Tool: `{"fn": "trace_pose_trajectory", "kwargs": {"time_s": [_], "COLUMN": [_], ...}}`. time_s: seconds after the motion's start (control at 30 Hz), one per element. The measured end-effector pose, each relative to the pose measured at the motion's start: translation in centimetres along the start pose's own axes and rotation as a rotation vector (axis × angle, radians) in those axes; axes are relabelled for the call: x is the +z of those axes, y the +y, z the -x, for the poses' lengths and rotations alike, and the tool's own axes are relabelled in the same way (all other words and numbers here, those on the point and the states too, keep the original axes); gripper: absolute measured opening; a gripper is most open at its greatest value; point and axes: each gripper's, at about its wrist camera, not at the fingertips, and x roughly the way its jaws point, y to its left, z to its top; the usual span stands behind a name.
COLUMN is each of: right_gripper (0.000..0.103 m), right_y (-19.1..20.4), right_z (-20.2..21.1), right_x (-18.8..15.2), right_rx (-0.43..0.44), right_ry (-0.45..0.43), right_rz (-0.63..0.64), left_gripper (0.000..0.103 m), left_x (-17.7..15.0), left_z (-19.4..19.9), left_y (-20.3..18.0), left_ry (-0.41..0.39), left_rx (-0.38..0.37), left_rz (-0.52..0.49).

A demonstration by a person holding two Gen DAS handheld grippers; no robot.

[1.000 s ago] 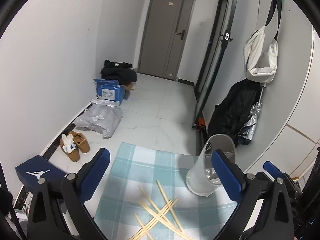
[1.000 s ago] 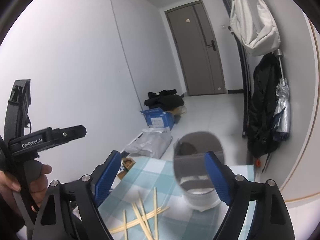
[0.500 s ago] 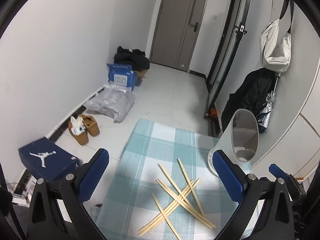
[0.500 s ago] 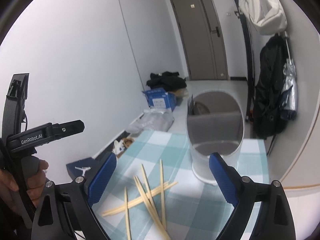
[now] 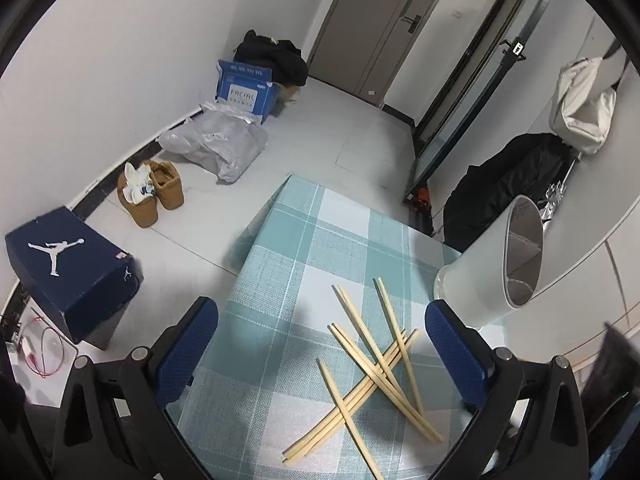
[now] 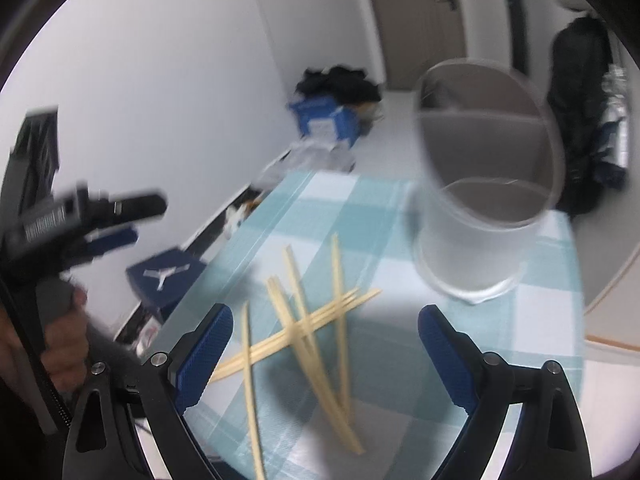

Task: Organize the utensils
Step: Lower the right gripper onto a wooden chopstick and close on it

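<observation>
Since both the left gripper (image 5: 320,354) and the right gripper (image 6: 324,350) hang with jaws apart and empty, nothing is sorted yet. The chopsticks (image 5: 372,364) lie crossed on the checked cloth (image 5: 304,236), the white holder (image 5: 496,268) beside them to their right awaiting all of them.

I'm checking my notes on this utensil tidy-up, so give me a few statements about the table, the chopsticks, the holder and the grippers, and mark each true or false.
1. The chopsticks lie crossed in a loose pile on the checked tablecloth. True.
2. The white holder lies tipped on its side. False: it stands upright on the cloth, beside the pile.
3. The left gripper grips a chopstick. False: its jaws stand open with nothing between the pads.
4. The right gripper is open and holds nothing. True.
5. A dark blue shoe box sits on the floor beside the table. True.
</observation>
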Motion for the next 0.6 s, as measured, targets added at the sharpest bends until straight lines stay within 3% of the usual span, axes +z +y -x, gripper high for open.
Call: {"fn": "trace_pose_trajectory", "kwargs": {"time_s": [0.1, 0.23, 0.4, 0.5, 0.6], "right_gripper": [0.093, 0.073, 0.062, 0.053, 0.030], "right_y": [1.2, 3.6, 6.3, 7.3, 7.9], "right_z": [-2.0, -4.5, -7.3, -9.2, -11.3], "right_x": [-0.2, -0.3, -0.7, -0.7, -0.8], "right_rx": [0.054, 0.094, 0.115, 0.106, 0.089], "right_ry": [0.072, 0.159, 0.223, 0.259, 0.319], "right_rz": [0.010, 0.076, 0.167, 0.190, 0.214], "left_gripper": [0.102, 0.102, 0.102, 0.102, 0.102], "left_x": [0.5, 0.9, 1.3, 1.3, 1.3], "left_z": [0.0, 0.3, 0.0, 0.0, -0.2], "left_y": [0.8, 2.2, 4.5, 5.6, 6.6], "left_ry": [0.009, 0.012, 0.024, 0.011, 0.006], "left_rx": [-0.019, -0.034, -0.048, -0.001, 0.013], "left_rz": [0.031, 0.085, 0.183, 0.241, 0.294]}}
